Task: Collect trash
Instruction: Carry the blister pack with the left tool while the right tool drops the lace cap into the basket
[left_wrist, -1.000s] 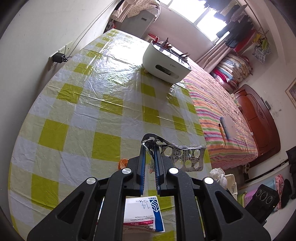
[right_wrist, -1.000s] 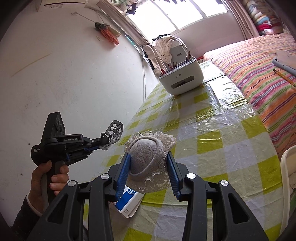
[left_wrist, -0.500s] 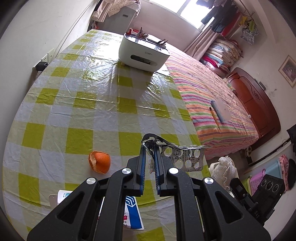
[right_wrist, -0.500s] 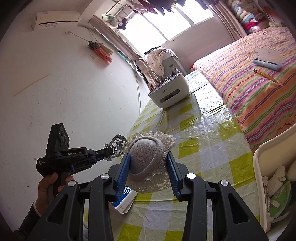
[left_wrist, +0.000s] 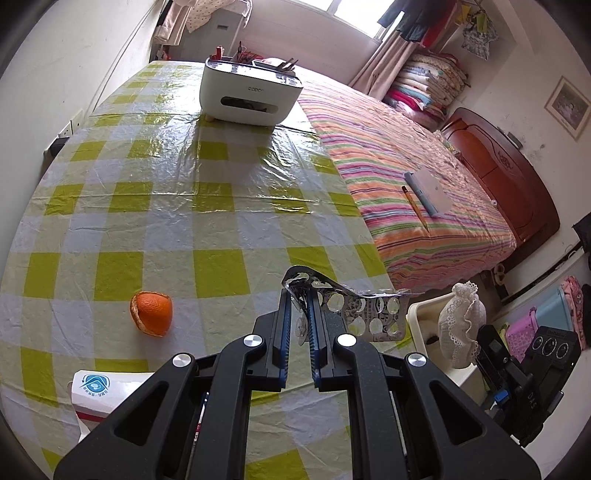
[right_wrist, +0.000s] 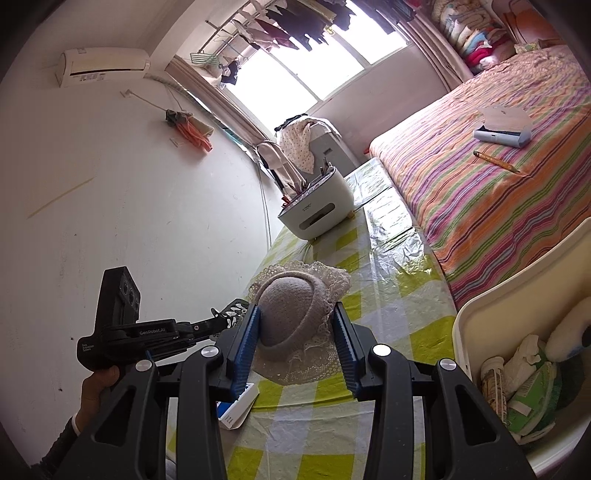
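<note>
My left gripper (left_wrist: 300, 295) is shut on an empty silver blister pack (left_wrist: 354, 306), which sticks out to the right over the table's near edge. My right gripper (right_wrist: 295, 325) is shut on a grey pad with a white lace rim (right_wrist: 291, 317), held above the table next to a white trash bin (right_wrist: 476, 314) with paper and wrappers inside. In the left wrist view the lace pad (left_wrist: 460, 325) and the bin's rim (left_wrist: 421, 312) show at the lower right. An orange peel (left_wrist: 151, 313) and a white-and-blue medicine box (left_wrist: 96, 395) lie on the checked tablecloth (left_wrist: 184, 206).
A white desk organiser (left_wrist: 249, 92) with pens stands at the table's far end. A bed with a striped cover (left_wrist: 399, 173) runs along the table's right side, with a pencil and a notebook on it. A white wall borders the left side. A hand (right_wrist: 98, 384) grips the left tool.
Both grippers have moved toward the table's right edge with their loads. The orange peel came into the left view and the trash bin now fills the right view's lower right corner.
</note>
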